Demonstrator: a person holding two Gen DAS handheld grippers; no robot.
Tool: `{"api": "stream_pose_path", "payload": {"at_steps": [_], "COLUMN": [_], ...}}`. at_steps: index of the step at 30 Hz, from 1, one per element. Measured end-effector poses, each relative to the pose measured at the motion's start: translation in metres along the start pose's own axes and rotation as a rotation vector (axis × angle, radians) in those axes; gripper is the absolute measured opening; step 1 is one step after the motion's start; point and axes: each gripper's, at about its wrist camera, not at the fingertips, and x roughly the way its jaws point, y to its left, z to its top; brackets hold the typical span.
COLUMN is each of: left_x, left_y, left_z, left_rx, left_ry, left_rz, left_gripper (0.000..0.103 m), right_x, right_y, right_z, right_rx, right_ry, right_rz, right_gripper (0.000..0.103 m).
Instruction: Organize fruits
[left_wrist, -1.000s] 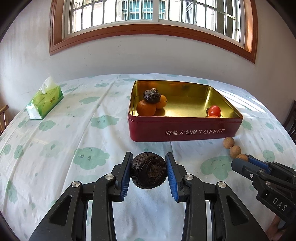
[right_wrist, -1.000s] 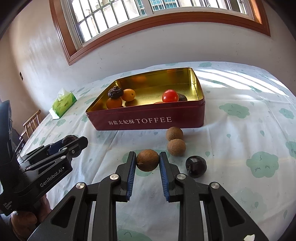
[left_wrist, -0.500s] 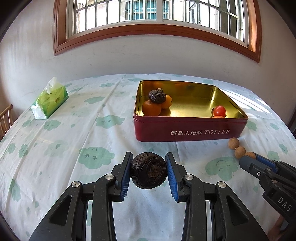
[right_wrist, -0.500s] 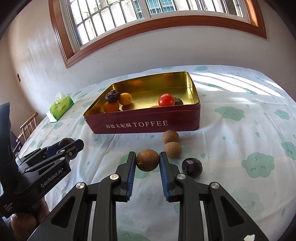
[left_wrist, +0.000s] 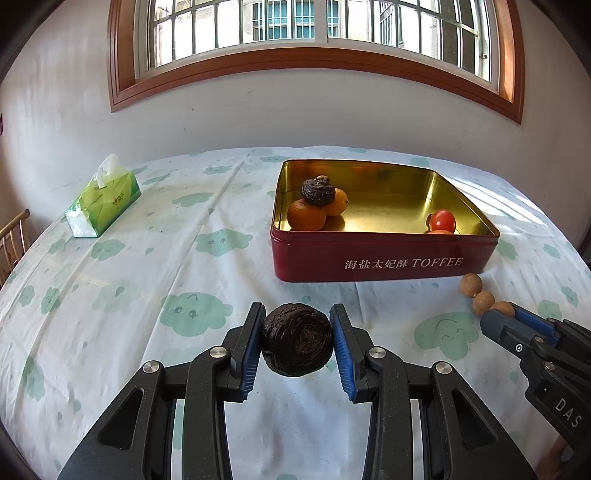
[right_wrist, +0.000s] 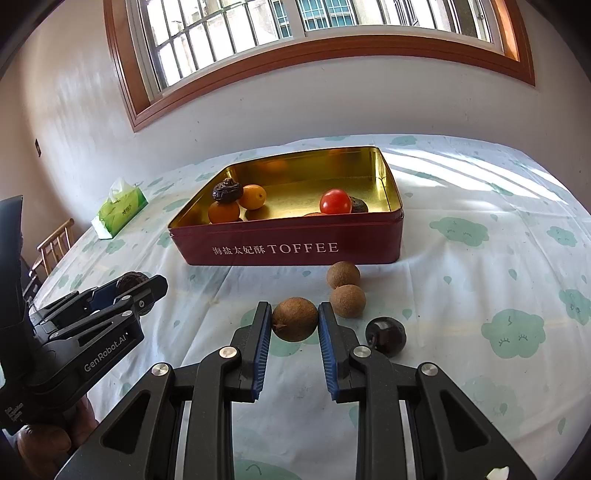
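My left gripper (left_wrist: 297, 332) is shut on a dark wrinkled fruit (left_wrist: 296, 345), held above the tablecloth in front of the red TOFFEE tin (left_wrist: 384, 260). My right gripper (right_wrist: 294, 319) is shut on a brown round fruit (right_wrist: 294, 319). The tin (right_wrist: 295, 251) holds two orange fruits (left_wrist: 306, 214), a dark wrinkled fruit (left_wrist: 317, 191) on top of them, a red tomato (left_wrist: 442, 220) and other pieces partly hidden by the wall. Two brown round fruits (right_wrist: 347, 301) and a dark shiny fruit (right_wrist: 386, 331) lie on the cloth right of my right gripper.
A green tissue pack (left_wrist: 103, 201) lies at the far left of the table. A wooden chair (right_wrist: 55, 245) stands off the table's left edge. A wall with a window is behind the table. The tablecloth (left_wrist: 147, 280) is white with green clouds.
Both grippers have kept their fruits. The left view has swung left, so the tin sits further right. The right gripper has drawn slightly nearer the tin.
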Motion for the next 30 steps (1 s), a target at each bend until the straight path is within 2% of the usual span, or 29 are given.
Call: {"api": "stream_pose_path", "payload": {"at_steps": [30], "left_x": [-0.0016], "left_y": [0.002], "left_z": [-0.0007], "left_rx": [-0.002], "left_ry": [-0.005], "left_rz": [0.005], "left_gripper": [0.037], "right_x": [-0.0042], "right_y": [0.0048], "right_z": [0.0019], "right_rx": [-0.027], "right_ry": [-0.027], "right_rz": [-0.016], "right_gripper": [0.023]}}
